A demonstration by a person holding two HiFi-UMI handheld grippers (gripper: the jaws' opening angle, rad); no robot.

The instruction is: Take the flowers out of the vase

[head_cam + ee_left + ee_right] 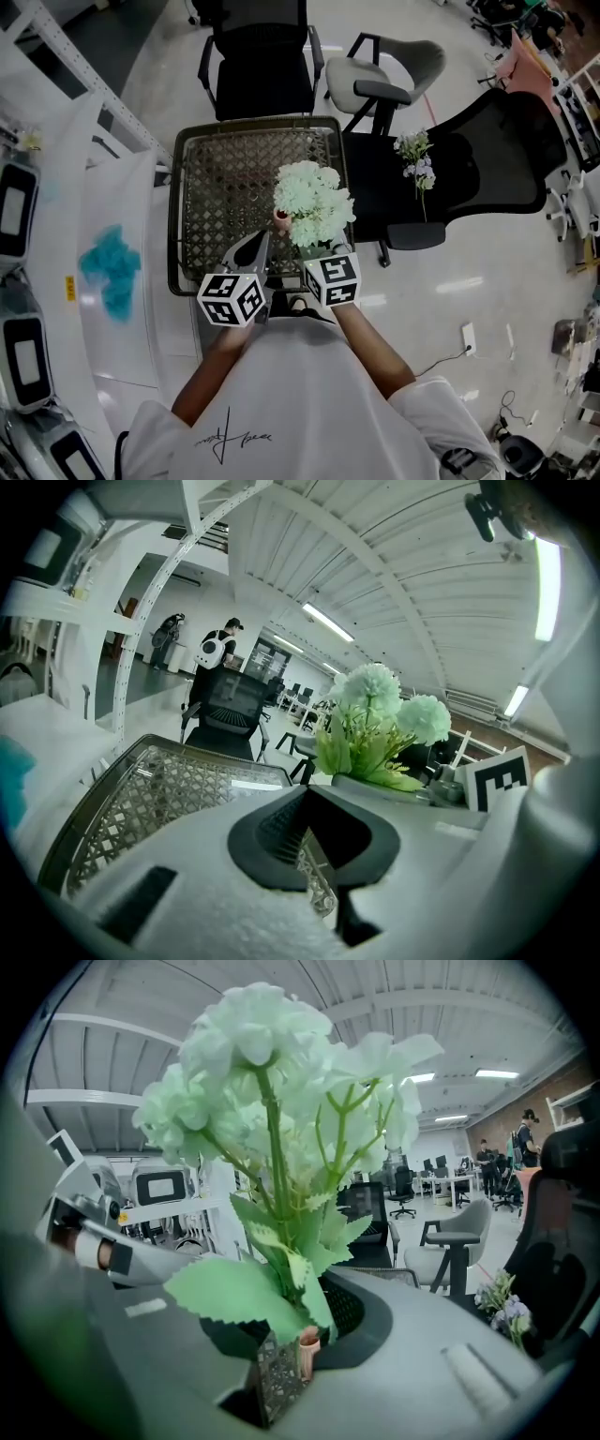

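Observation:
A bunch of pale green-white flowers (312, 208) stands over the mesh table (216, 187). My right gripper (323, 249) is shut on its stems just below the leaves; in the right gripper view the stems and leaves (281, 1279) run down between the jaws of my right gripper (295, 1335). The small pink vase (281, 220) stands on the table just left of the bunch, and its rim shows past the jaws as the vase (307, 1352). My left gripper (261, 240) points at the vase from the near side, shut with nothing in it. Its own view shows the left gripper (309, 799) and the flowers (380, 714), but not the vase.
A second small sprig of purple and white flowers (416, 159) lies on the black chair seat (487, 169) to the right of the table. A grey chair (394, 70) and a black chair (258, 56) stand behind. A white bench with a teal item (111, 270) runs along the left.

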